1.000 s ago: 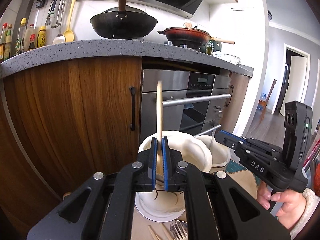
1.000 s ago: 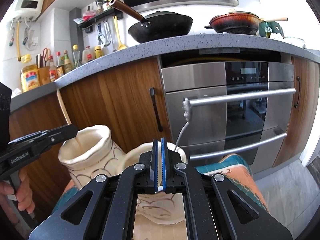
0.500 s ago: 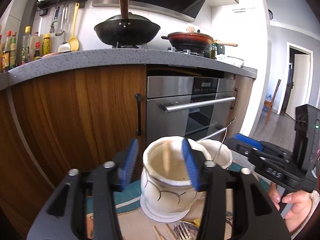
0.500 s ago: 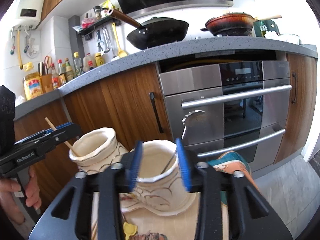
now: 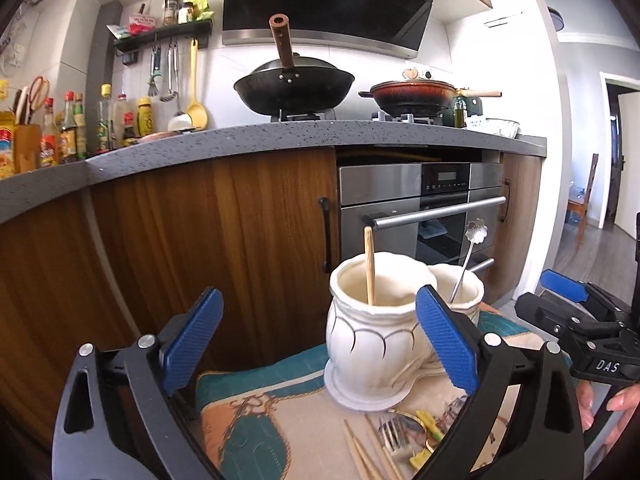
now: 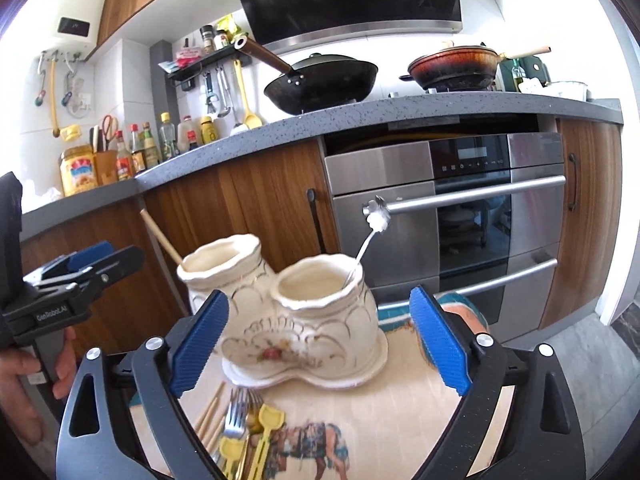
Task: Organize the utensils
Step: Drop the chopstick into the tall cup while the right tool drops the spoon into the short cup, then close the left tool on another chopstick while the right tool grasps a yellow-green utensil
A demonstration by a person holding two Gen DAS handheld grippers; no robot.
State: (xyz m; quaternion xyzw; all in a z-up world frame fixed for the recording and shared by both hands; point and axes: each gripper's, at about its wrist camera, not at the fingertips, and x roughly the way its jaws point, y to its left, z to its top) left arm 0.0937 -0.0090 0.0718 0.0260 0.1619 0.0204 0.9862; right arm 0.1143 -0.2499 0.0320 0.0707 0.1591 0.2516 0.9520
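A cream ceramic double-pot utensil holder [image 5: 372,344] [image 6: 304,320] stands on a patterned cloth. A wooden chopstick [image 5: 369,266] [image 6: 162,242] stands in its left pot. A silver spoon with a flower-shaped end [image 5: 469,254] [image 6: 370,232] stands in its right pot. My left gripper [image 5: 320,340] is open and empty, just in front of the holder. My right gripper [image 6: 320,344] is open and empty, also in front of it. Loose chopsticks [image 5: 362,454], forks [image 6: 236,408] and yellow utensils [image 6: 266,428] lie on the cloth near me.
The patterned cloth [image 6: 384,420] covers a small table. Behind it stand wooden cabinets [image 5: 200,248] and a steel oven [image 6: 460,216] under a grey counter [image 5: 280,136] with two pans. The right gripper also shows in the left wrist view [image 5: 580,320], and the left gripper in the right wrist view [image 6: 80,276].
Both grippers opened and pulled back from the holder. The chopstick left my left gripper and stands in the left pot; the spoon left my right gripper and stands in the right pot.
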